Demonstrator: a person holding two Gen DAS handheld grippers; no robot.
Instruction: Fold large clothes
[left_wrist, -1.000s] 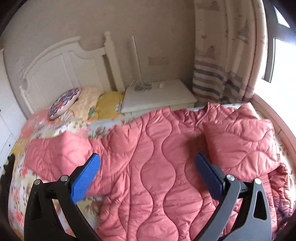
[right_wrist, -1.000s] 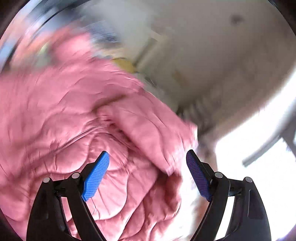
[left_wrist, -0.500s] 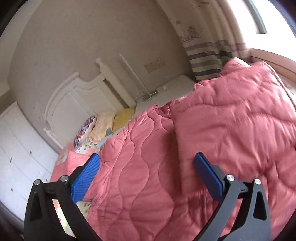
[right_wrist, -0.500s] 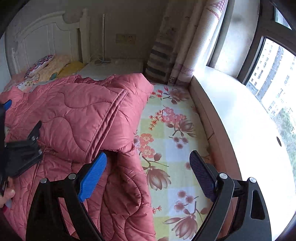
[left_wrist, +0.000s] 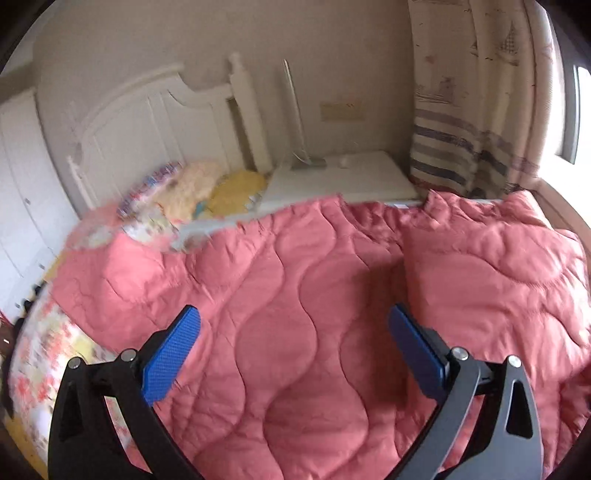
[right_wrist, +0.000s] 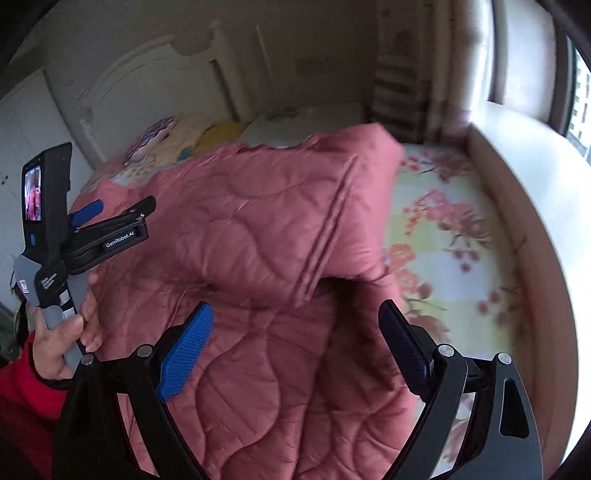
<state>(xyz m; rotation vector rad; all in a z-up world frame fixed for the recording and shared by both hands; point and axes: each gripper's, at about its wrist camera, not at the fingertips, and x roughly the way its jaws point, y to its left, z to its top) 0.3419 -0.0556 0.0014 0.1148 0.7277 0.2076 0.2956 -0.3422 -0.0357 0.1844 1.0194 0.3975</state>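
A salmon-pink quilted comforter lies spread over the bed. Its right part is folded back on itself as a thick flap, with the stitched edge running diagonally. My left gripper hangs open above the middle of the comforter, nothing between its blue pads. In the right wrist view the left gripper shows at the left edge, held by a hand in a red sleeve. My right gripper stands open over the flap's lower corner, without touching it.
The floral bed sheet lies bare right of the comforter, bounded by a cream window ledge. Pillows sit by the white headboard. A white nightstand, a striped curtain and white cupboards ring the bed.
The right view settled from a blur close to the quilt and swung left over the folded flap. The left gripper rose further into that view. The left view tilted right, then swung back.
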